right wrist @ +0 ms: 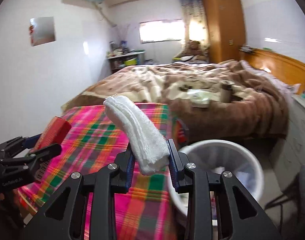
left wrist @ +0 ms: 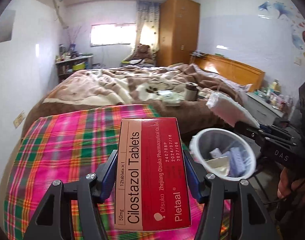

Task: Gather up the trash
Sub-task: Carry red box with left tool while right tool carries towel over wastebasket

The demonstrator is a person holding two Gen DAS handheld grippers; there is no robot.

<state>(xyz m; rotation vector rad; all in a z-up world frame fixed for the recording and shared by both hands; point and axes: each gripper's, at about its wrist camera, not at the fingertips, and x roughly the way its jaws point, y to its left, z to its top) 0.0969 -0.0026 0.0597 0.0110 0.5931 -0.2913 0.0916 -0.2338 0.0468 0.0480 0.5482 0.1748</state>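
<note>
Above the plaid cloth, both tongs carry trash beside the bin.

Left wrist view: left tongs (left wrist: pixel 150 172) clamp the tablet box (left wrist: pixel 150 172), long axis running straight away from the camera over the plaid cloth (left wrist: pixel 68 140); white bin (left wrist: pixel 222 154) sits to the right. Right wrist view: right tongs (right wrist: pixel 150 164) pinch a folded white cloth (right wrist: pixel 136 132), long axis pointing up and leftward, bin (right wrist: pixel 222 152) just right.

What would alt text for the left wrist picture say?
The left gripper clamps a red and tan cardboard tablet box above a pink plaid cloth. Right of it stands a white plastic waste bin, with a brown-blanketed bed behind.
</note>
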